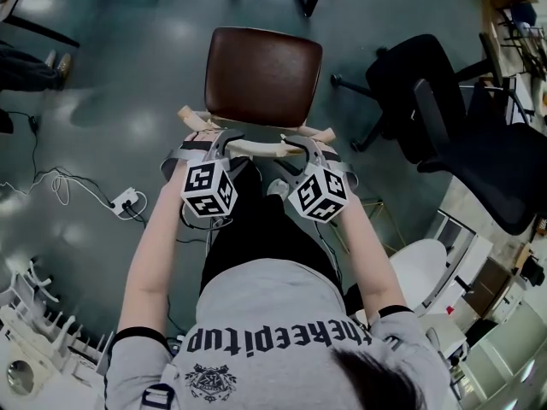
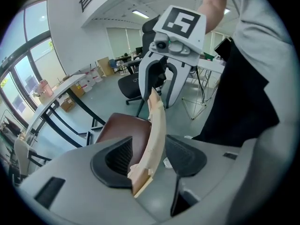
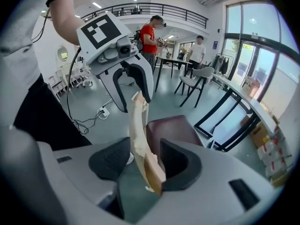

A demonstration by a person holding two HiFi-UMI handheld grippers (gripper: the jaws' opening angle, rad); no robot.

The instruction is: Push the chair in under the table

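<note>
Chair seat (image 1: 263, 75): dark reddish-brown, plain, slight sheen. Backrest rail (image 1: 256, 148): pale tan wood, no pattern. Left gripper (image 1: 216, 146) and right gripper (image 1: 301, 149): light grey bodies, black ribbed pads, white cubes with black square markers. Floor (image 1: 128, 101): dark grey-green, glossy. Office chair (image 1: 461, 135), right: black. Shirt (image 1: 273, 314), near: grey, black lettering. Trousers (image 1: 256, 229): black. Power strip (image 1: 126, 202), left: probably white; small in view.
</note>
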